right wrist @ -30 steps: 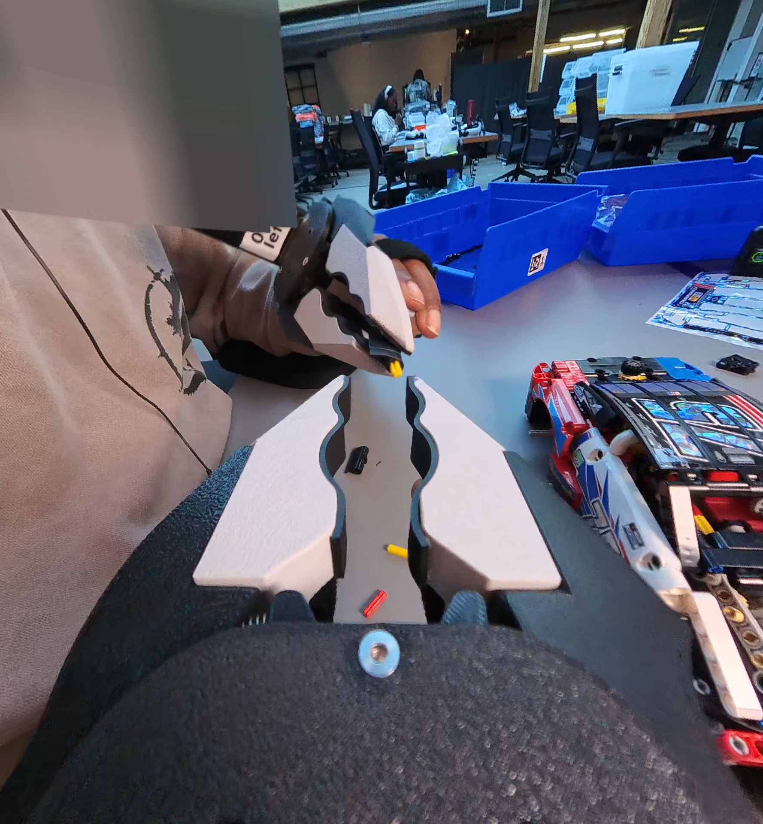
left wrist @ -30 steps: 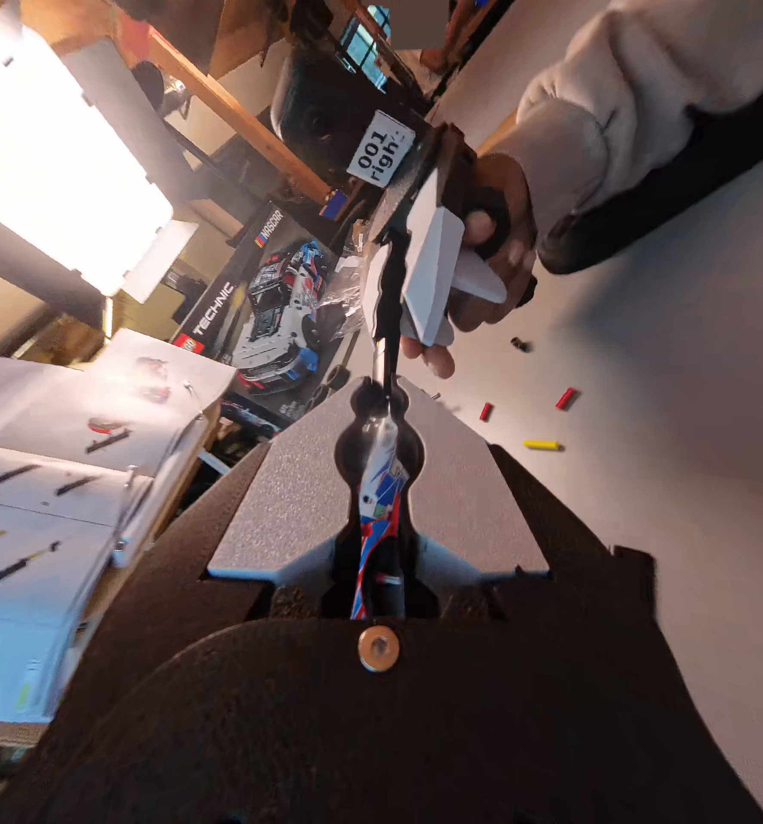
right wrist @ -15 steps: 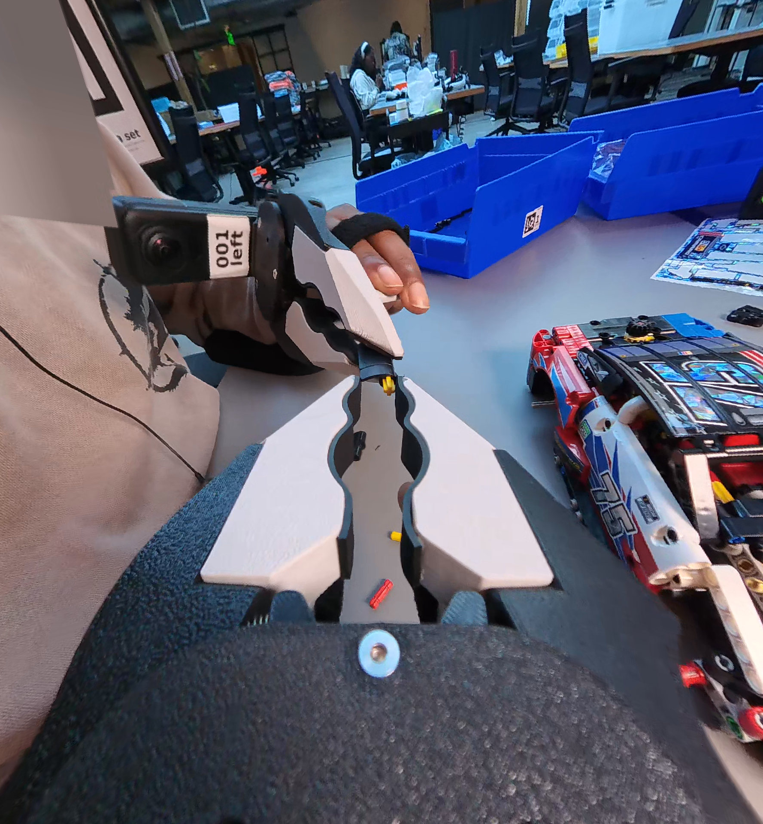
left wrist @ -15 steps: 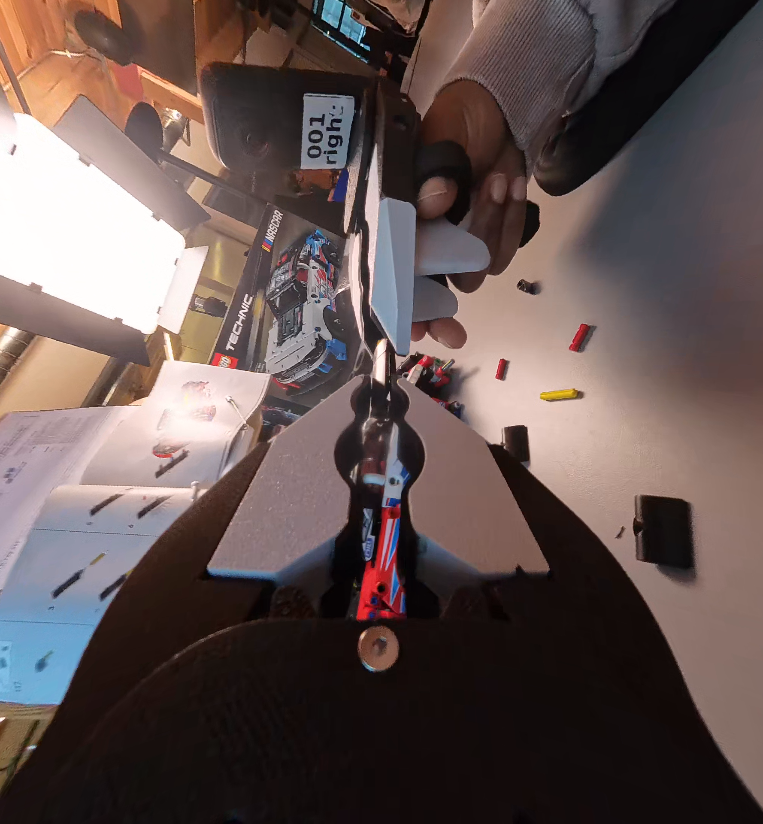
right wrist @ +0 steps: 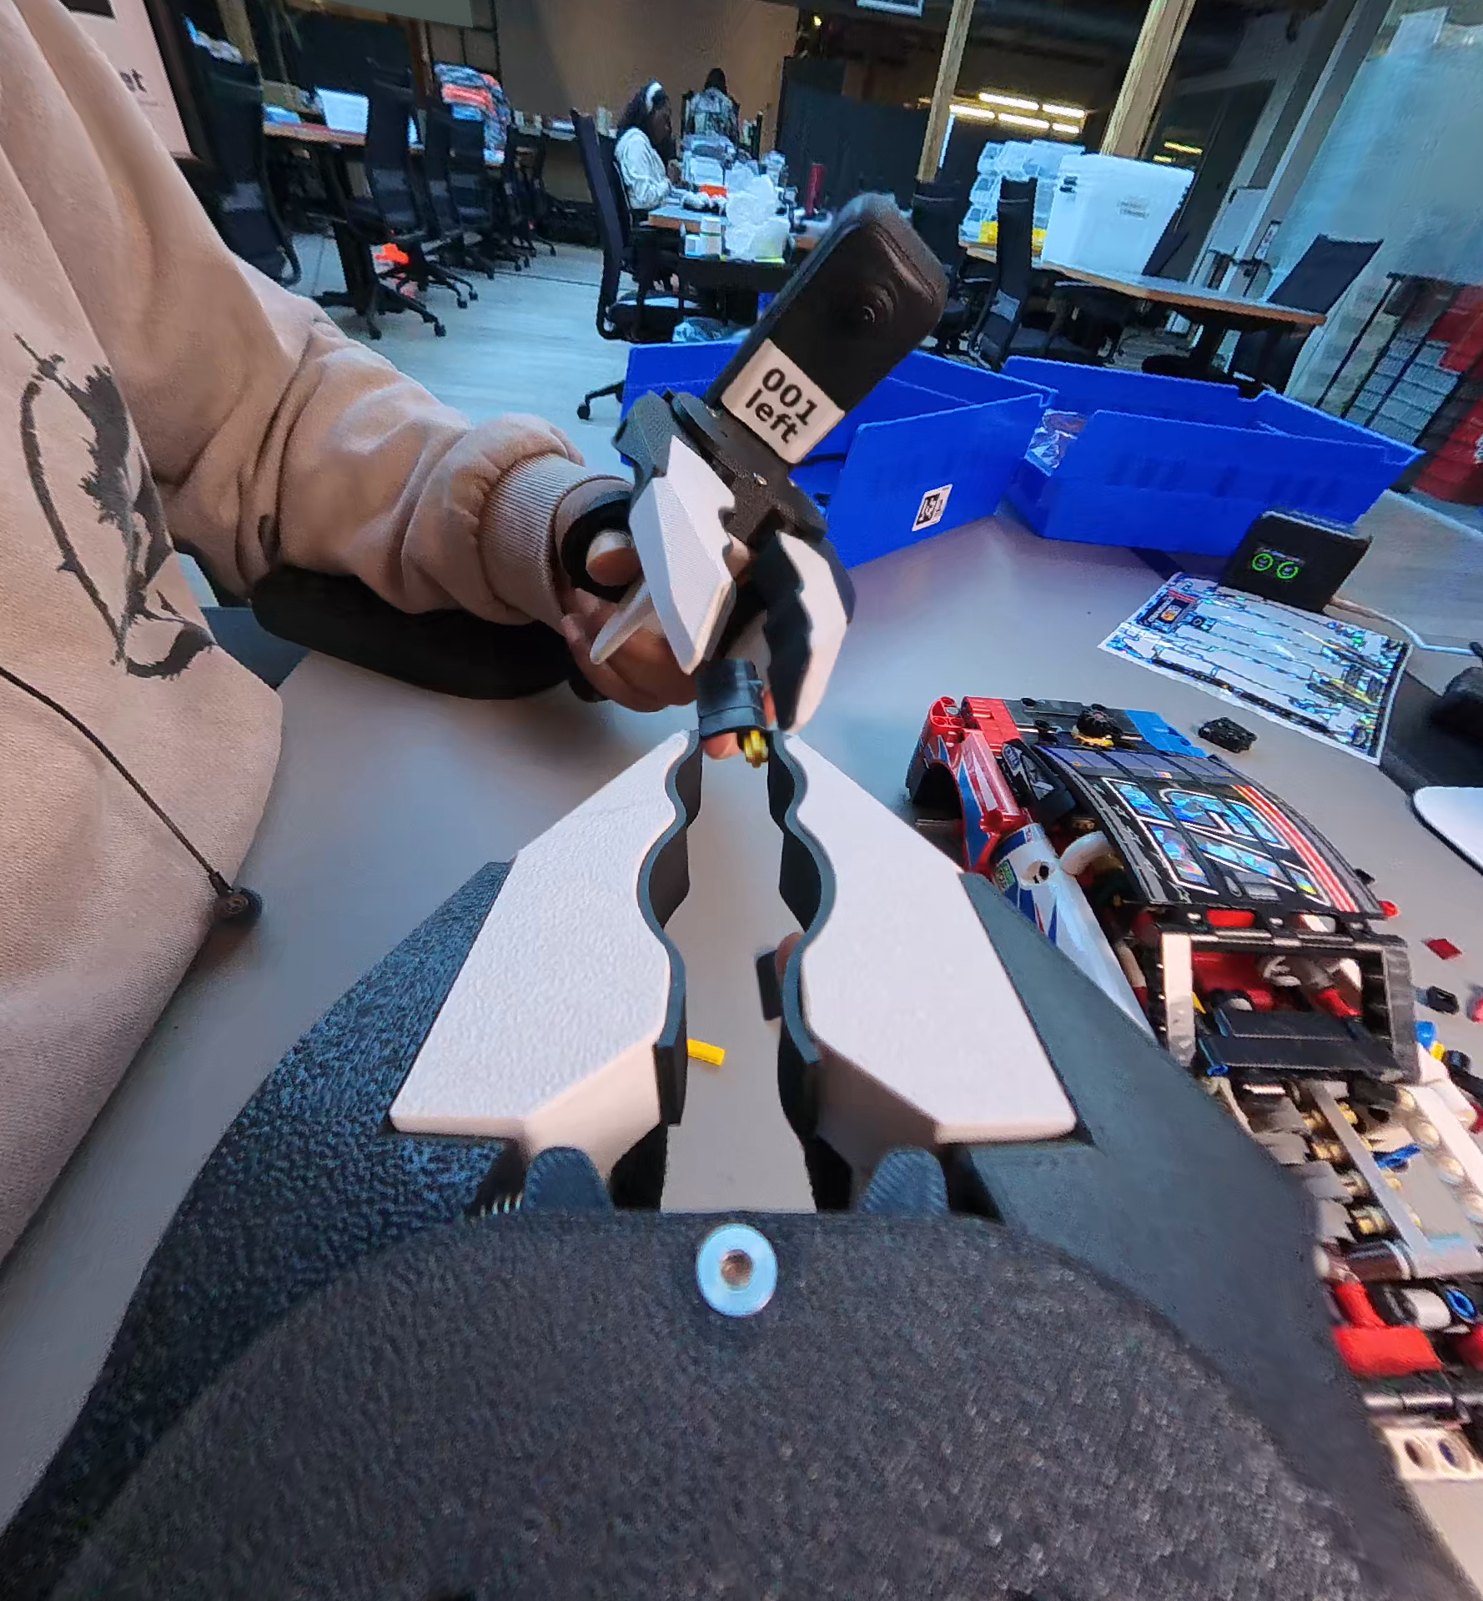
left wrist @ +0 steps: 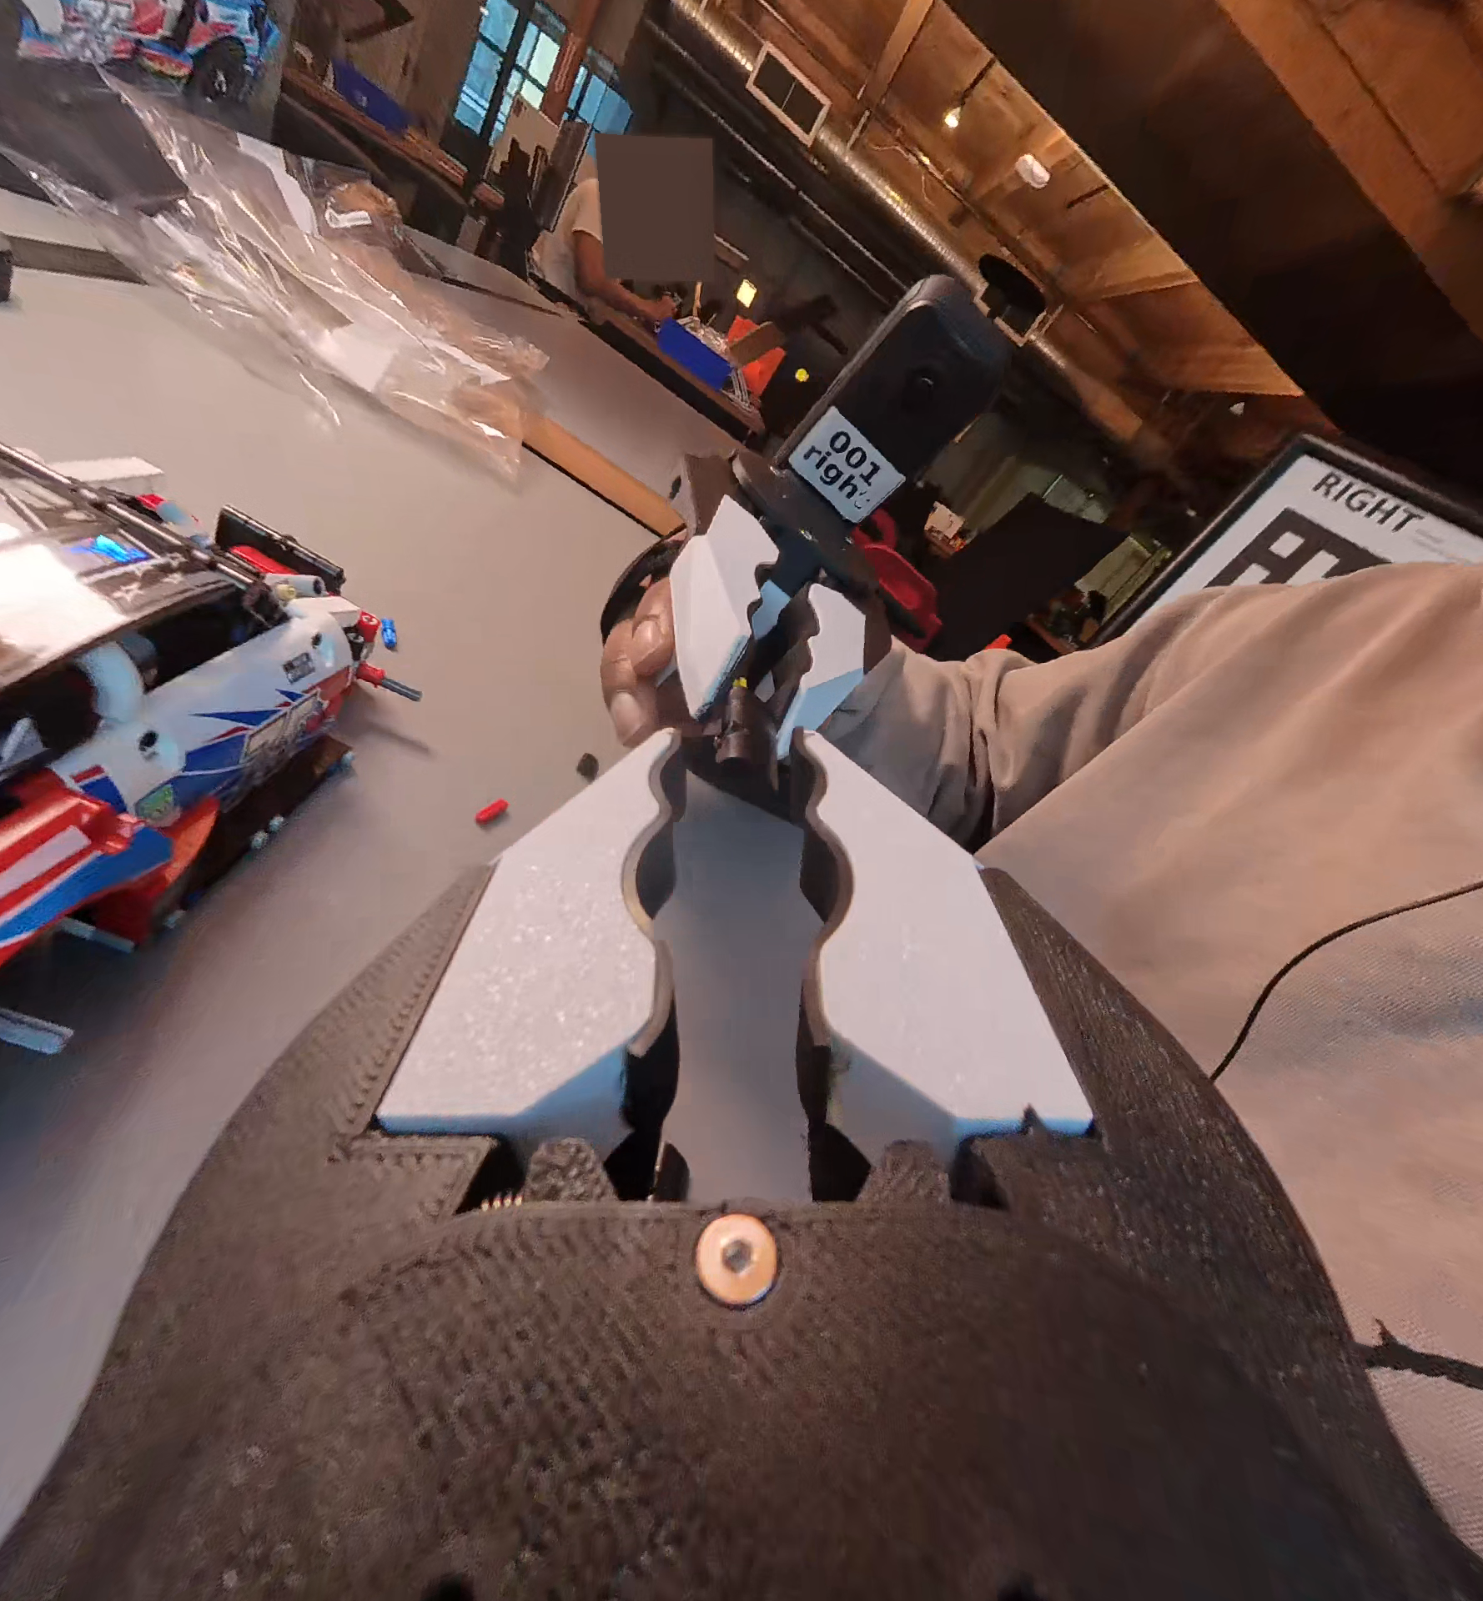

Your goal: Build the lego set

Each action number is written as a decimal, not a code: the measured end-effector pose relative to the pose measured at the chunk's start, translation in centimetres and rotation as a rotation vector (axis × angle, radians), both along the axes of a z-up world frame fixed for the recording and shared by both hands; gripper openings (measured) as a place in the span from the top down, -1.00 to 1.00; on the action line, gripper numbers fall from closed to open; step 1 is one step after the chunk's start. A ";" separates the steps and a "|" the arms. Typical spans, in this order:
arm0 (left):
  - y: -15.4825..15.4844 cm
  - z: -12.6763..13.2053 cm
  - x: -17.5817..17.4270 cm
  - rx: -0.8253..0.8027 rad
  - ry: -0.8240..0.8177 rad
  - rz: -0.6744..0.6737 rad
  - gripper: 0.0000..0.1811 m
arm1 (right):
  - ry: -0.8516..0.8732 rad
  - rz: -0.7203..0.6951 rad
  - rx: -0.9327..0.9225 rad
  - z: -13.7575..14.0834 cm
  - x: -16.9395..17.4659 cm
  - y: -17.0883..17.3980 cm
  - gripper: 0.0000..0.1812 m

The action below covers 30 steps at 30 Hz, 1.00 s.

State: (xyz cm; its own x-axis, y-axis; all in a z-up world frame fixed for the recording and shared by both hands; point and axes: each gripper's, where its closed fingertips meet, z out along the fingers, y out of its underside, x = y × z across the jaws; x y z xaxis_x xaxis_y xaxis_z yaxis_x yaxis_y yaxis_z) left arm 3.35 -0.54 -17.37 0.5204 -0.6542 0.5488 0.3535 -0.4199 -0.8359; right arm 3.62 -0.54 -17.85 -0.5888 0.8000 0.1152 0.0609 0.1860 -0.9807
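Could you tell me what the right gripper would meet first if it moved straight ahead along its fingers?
Most likely the small black piece with a yellow pin at the left gripper, just beyond the right gripper; depth is uncertain.

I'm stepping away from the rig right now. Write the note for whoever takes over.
Left tool: shut on a small black piece with a yellow pin in its end, held above the table.
Right tool: open, tips on either side of that pin, apparently not clamped.
Car: on the table to the right, with small parts loose by its near end. A yellow peg lies under the right tool.
Done: car body and roof largely on.
Left: finish the black piece and fit it to the car. Where it goes cannot be told.
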 end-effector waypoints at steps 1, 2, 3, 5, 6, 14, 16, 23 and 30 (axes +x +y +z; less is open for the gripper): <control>0.0 0.0 0.1 -0.018 -0.028 -0.005 0.82 | -0.002 -0.005 0.008 -0.1 -0.1 0.0 0.86; 0.2 -0.3 0.1 -0.040 -0.038 -0.003 0.89 | -0.006 -0.002 0.011 -0.3 0.0 0.0 0.85; 0.2 -0.6 0.1 -0.054 -0.037 -0.004 0.89 | -0.011 -0.004 0.014 -0.4 -0.1 0.0 0.86; 0.2 -0.8 0.1 -0.059 -0.030 -0.006 0.89 | -0.014 -0.005 0.021 -0.5 -0.1 0.0 0.86; 0.2 -0.7 0.1 -0.057 -0.027 -0.007 0.89 | -0.013 -0.005 0.018 -0.5 -0.1 0.0 0.86; 0.0 -1.3 -0.1 -0.059 0.048 -0.020 0.90 | -0.044 -0.010 0.031 -1.2 -0.2 -0.2 0.85; 0.0 -1.6 -0.2 -0.060 0.076 -0.023 0.90 | -0.059 -0.008 0.035 -1.5 -0.2 -0.2 0.85; 0.0 -3.6 -0.5 -0.077 0.250 -0.019 0.90 | -0.166 -0.014 0.074 -3.6 -0.5 -0.1 0.87; -0.2 -5.4 -0.7 -0.083 0.431 -0.012 0.90 | -0.267 -0.031 0.128 -5.8 -0.6 -0.2 0.87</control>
State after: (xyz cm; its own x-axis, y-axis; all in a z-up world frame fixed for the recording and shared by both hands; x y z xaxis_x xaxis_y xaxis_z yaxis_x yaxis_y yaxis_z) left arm 2.65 -0.70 -22.77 0.7058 -0.6246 0.3343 -0.0257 -0.4942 -0.8690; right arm 2.98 -0.76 -23.66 -0.5873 0.8071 0.0604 0.3214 0.3011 -0.8978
